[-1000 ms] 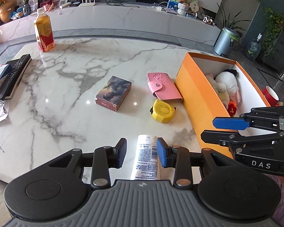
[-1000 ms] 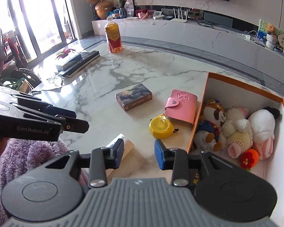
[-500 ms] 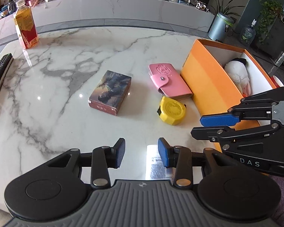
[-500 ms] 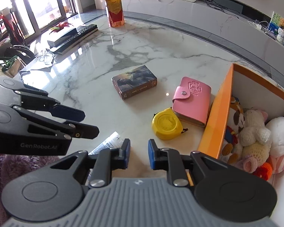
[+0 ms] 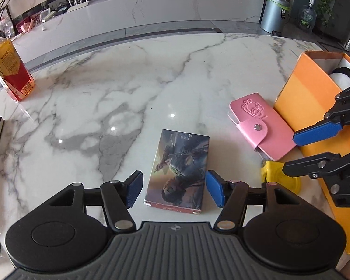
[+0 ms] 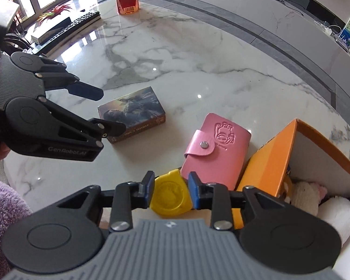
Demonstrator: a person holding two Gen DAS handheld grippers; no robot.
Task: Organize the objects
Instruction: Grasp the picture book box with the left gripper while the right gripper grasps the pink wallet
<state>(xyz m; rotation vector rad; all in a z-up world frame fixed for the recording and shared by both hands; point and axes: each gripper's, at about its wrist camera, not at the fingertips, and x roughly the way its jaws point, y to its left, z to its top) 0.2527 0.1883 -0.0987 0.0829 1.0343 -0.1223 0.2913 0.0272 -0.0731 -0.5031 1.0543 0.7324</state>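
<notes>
A picture-printed card box (image 5: 179,170) lies flat on the marble table (image 5: 128,81). My left gripper (image 5: 174,190) stands over its near end, jaws opening, with a gap between each blue pad and the box. From the right wrist view, the left gripper (image 6: 108,112) hovers by the box (image 6: 133,112). A yellow tape measure (image 6: 170,196) sits between the right gripper's (image 6: 171,190) pads, which flank it closely while the jaws open. A pink snap wallet (image 6: 217,144) lies beside it against the orange box (image 6: 270,158).
Plush toys (image 6: 308,193) fill the orange box (image 5: 310,98). A tea bottle (image 5: 9,70) stands at the far left of the table, and a black remote (image 6: 81,21) lies on its left edge. A purple fuzzy sleeve (image 6: 4,200) shows at lower left.
Both grippers moved forward and down. The white tube slid out of view. The left jaws widened around the card box. The right jaws narrowed, then reopened over the tape measure.
</notes>
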